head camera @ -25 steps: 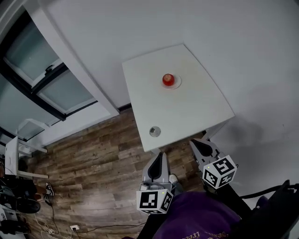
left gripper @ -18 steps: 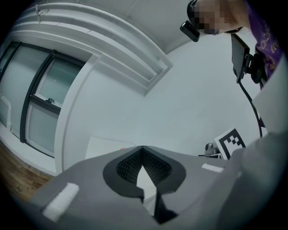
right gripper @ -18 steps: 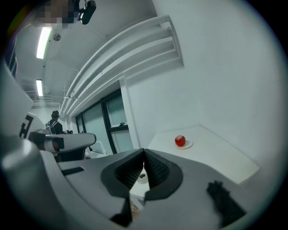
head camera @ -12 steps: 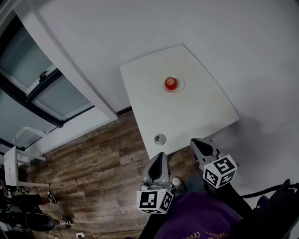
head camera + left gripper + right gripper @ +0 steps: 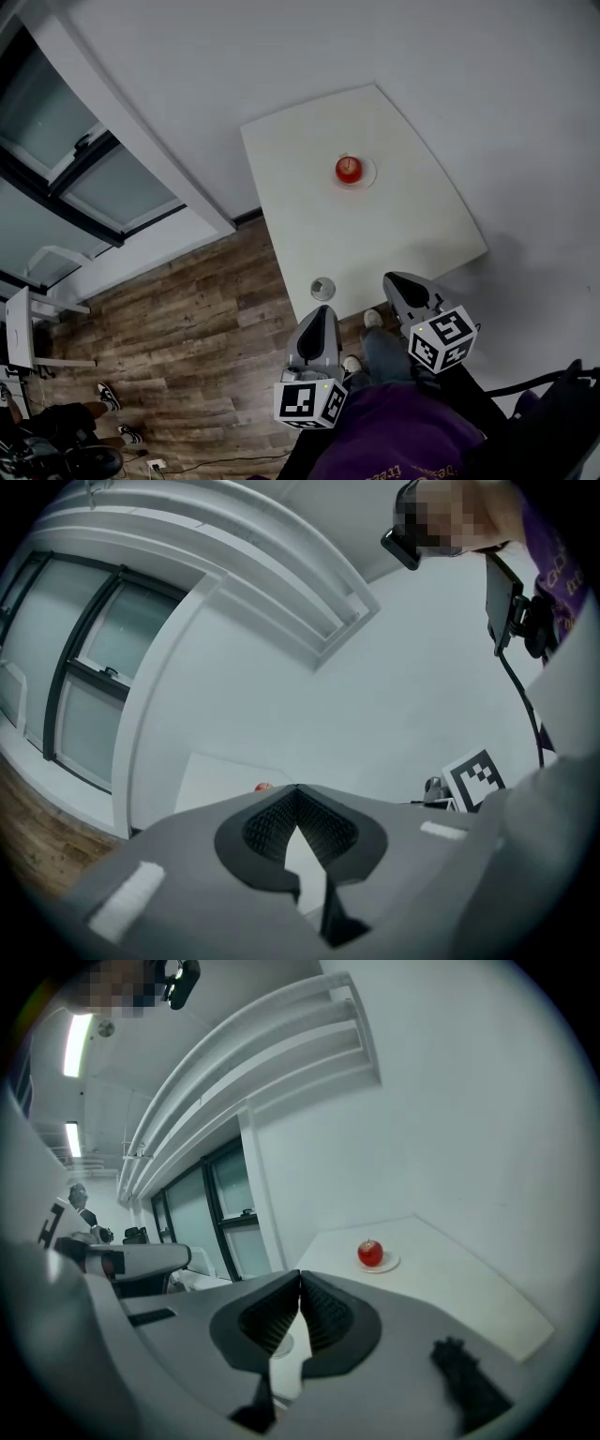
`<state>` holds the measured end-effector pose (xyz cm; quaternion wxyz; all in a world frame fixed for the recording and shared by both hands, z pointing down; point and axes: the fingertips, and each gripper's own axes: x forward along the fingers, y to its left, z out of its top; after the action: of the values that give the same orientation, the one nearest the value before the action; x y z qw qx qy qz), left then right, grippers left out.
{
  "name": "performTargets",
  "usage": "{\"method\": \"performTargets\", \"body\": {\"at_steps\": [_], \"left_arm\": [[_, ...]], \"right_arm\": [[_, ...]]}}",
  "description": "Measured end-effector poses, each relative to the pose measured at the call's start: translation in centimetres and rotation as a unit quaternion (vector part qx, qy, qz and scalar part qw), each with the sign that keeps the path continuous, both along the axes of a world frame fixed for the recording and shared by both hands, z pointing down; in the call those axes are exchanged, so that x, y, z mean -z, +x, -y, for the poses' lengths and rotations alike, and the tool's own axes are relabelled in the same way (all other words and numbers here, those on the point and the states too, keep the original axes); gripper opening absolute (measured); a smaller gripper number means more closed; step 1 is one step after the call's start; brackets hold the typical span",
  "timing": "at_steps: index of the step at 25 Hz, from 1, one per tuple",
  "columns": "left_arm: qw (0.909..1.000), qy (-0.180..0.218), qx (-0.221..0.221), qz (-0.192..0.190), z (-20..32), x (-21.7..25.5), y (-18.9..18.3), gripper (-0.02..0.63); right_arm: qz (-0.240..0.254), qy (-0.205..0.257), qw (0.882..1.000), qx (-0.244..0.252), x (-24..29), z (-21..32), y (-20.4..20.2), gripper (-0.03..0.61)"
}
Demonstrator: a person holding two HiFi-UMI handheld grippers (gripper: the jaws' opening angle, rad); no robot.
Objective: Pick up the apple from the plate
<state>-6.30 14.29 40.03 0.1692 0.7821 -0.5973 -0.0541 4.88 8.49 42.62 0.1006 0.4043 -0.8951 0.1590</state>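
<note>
My left gripper (image 5: 320,314) has its fingers pressed together on nothing, just short of the table (image 5: 412,225) edge, with a small round disc (image 5: 322,287) just ahead of them. The apple (image 5: 348,169) sits on its plate (image 5: 368,175), well beyond both tips. My right gripper (image 5: 394,279) is likewise closed and empty.

An office, by glass partitions (image 5: 37,98) and strip lights (image 5: 73,1044).

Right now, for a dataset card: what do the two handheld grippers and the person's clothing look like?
The left tongs and right tongs are grey, tapered shells with dark ribbed pads inside. Each carries a white cube with black square markers. The person wears a purple top with pale print.
</note>
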Motion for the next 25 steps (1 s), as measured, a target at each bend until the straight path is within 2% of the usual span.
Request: {"method": "performTargets", "body": {"at_steps": [16,25], "left_arm": [[0.9994,-0.009,0.031,0.009,12.3,0.2,1.3,0.007],[0.9985,-0.018,0.052,0.005,16.5,0.5,3.0,0.008]], "right_arm": [[-0.007,0.004,0.999,0.032,0.0,13.9,1.2,0.011],[-0.01,0.0,0.997,0.073,-0.4,18.7,1.8,0.012]]}}
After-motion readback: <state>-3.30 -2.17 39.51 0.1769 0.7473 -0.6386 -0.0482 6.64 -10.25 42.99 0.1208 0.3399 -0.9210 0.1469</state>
